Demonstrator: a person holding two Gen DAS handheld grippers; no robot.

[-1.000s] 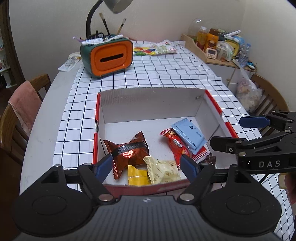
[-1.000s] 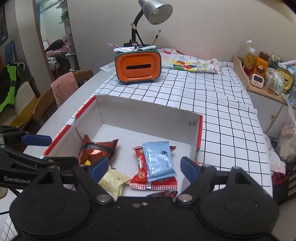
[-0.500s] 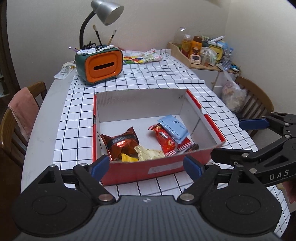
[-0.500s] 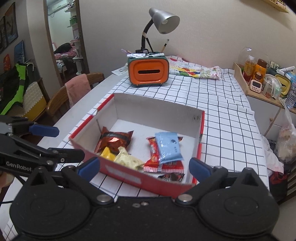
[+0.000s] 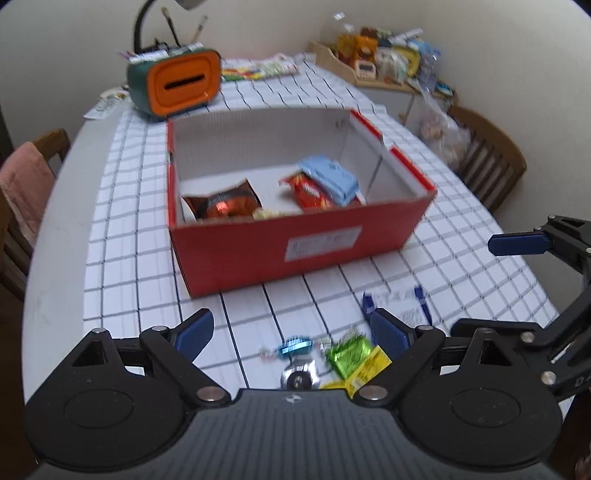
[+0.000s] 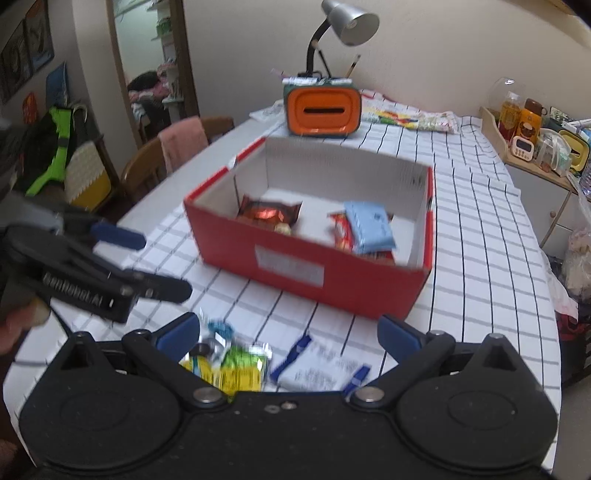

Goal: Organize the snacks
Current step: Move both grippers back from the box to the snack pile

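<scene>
Left wrist view: the left gripper (image 5: 291, 328) hangs over the checked tablecloth (image 5: 122, 229), its jaws spread wide with nothing between the pads. On the cloth just beyond and between the fingers lie loose snacks: a blue candy (image 5: 295, 346), a green packet (image 5: 349, 353) on a yellow packet (image 5: 369, 369), and a silver round piece (image 5: 300, 373) nearest the camera. A white packet with blue ends (image 5: 399, 306) lies a little farther, to the right. Beyond them stands the red box (image 5: 295, 243), open at the top, holding a brown packet (image 5: 221, 205), a red packet (image 5: 308, 192) and a light blue packet (image 5: 330, 179) lying partly on the red one. A small pale packet shows at the near wall, blurred. The right gripper (image 5: 517, 284) is at the right edge, its fingers apart and empty. Far behind the box sits an orange holder (image 5: 181, 83).

Right wrist view: the right gripper (image 6: 288, 332) is also wide open and holds nothing. The green packet (image 6: 245, 356) and yellow packet (image 6: 225, 376) lie near its left finger, the white packet (image 6: 317, 367) between the fingers. The box (image 6: 306, 266) stands beyond, with the brown (image 6: 269, 212), red (image 6: 341, 230) and light blue (image 6: 369, 225) packets inside. The left gripper (image 6: 140, 262) is at the left, open, over the cloth. A lamp (image 6: 347, 22) rises behind the orange holder (image 6: 321, 110).
</scene>
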